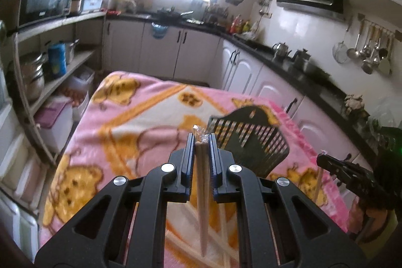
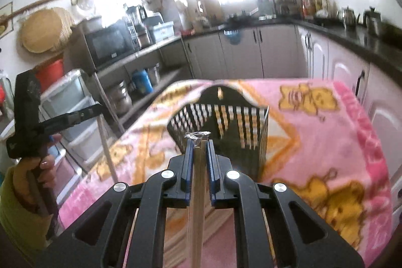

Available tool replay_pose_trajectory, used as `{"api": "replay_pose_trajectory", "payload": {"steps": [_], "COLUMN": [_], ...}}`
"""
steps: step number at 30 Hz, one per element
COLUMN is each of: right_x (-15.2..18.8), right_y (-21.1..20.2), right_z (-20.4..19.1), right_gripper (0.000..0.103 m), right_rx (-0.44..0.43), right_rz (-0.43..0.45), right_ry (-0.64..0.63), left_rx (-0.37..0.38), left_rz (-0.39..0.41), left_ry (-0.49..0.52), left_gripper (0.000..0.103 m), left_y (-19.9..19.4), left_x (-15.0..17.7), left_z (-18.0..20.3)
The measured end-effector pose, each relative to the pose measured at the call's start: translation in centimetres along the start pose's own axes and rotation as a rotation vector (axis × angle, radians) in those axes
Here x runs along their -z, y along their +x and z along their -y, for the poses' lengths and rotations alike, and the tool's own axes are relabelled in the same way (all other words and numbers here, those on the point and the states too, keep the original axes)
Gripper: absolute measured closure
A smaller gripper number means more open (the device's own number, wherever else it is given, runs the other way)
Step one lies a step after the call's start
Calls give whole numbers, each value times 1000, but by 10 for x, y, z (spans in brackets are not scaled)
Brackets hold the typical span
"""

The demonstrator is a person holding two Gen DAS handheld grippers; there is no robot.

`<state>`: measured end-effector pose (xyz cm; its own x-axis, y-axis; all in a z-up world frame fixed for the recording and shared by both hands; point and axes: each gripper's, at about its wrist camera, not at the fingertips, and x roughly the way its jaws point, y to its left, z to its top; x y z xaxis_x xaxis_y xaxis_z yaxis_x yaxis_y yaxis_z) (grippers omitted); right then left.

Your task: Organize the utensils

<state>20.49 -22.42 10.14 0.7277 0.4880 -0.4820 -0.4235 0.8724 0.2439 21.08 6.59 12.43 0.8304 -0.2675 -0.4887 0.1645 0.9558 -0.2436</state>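
Note:
My left gripper (image 1: 201, 136) is shut on a wrapped pair of wooden chopsticks (image 1: 202, 192), held above the pink blanket-covered table (image 1: 140, 117). A black slotted utensil holder (image 1: 251, 140) stands on the blanket, just ahead and to the right of it. My right gripper (image 2: 199, 141) is shut on another wrapped pair of chopsticks (image 2: 196, 205), close in front of the same holder (image 2: 226, 122). The right gripper also shows at the right edge of the left wrist view (image 1: 324, 160), and the left gripper at the left of the right wrist view (image 2: 98, 107).
Several loose chopsticks (image 2: 176, 237) lie on the blanket under the right gripper. A shelf rack (image 1: 50, 54) with a microwave, pots and bins stands left of the table. White cabinets under a black counter (image 1: 289, 64) run behind and to the right, with kettles and hanging ladles.

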Motion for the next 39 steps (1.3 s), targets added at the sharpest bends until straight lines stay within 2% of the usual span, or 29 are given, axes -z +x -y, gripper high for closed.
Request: {"api": "replay_pose_trajectory", "payload": {"steps": [9, 16, 22, 29, 39], "right_x": [-56, -98, -120, -118, -86], "right_y": [-19, -10, 8, 40, 89], "right_z": [14, 29, 38, 52, 72], "right_gripper": [93, 93, 93, 93, 93], "right_rx": [19, 56, 98, 162, 218], "right_rz": [165, 252, 330, 376, 366], "right_ry": [-5, -12, -29, -36, -18], "left_rx": [32, 19, -9, -39, -50], "left_rz": [85, 141, 188, 205, 150], "left_ry": [63, 115, 119, 143, 123], "left_gripper": [98, 98, 98, 98, 98], "left_y": [15, 34, 59, 88, 127], "left_x": [-62, -91, -106, -100, -65], "left_z": [38, 63, 70, 74, 50]}}
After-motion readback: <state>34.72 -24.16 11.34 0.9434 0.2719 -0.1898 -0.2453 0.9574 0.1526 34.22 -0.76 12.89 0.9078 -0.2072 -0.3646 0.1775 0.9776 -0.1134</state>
